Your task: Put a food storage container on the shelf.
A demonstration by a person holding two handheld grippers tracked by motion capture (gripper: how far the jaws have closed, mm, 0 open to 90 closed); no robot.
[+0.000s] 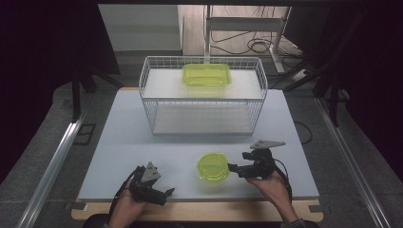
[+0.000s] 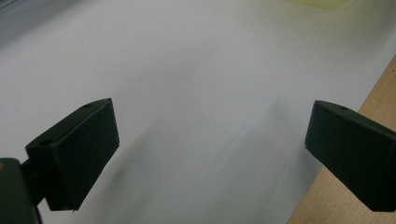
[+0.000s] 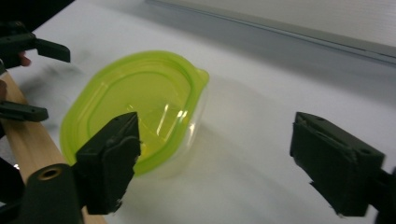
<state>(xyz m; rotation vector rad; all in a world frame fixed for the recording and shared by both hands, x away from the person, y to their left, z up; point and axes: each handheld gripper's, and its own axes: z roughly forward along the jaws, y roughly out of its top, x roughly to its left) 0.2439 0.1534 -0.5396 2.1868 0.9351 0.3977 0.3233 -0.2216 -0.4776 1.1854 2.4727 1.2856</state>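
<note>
A round clear container with a lime-green lid point(image 1: 213, 166) sits on the white table point(image 1: 142, 137) near its front edge. In the right gripper view the round container point(image 3: 135, 105) lies ahead and to the left, partly behind the left jaw. My right gripper point(image 1: 236, 164) point(image 3: 215, 135) is open just to the container's right, pointing at it, with nothing between its fingers. My left gripper point(image 1: 166, 194) point(image 2: 212, 123) is open at the front left, low over bare table. A sliver of the container's edge point(image 2: 322, 3) shows at the top of the left gripper view.
A white wire rack point(image 1: 202, 95) stands at the back of the table. A rectangular green-lidded container point(image 1: 206, 74) rests on its upper shelf. A wooden edge point(image 2: 369, 107) runs along the table's front. The other gripper point(image 3: 32, 46) shows at the far left.
</note>
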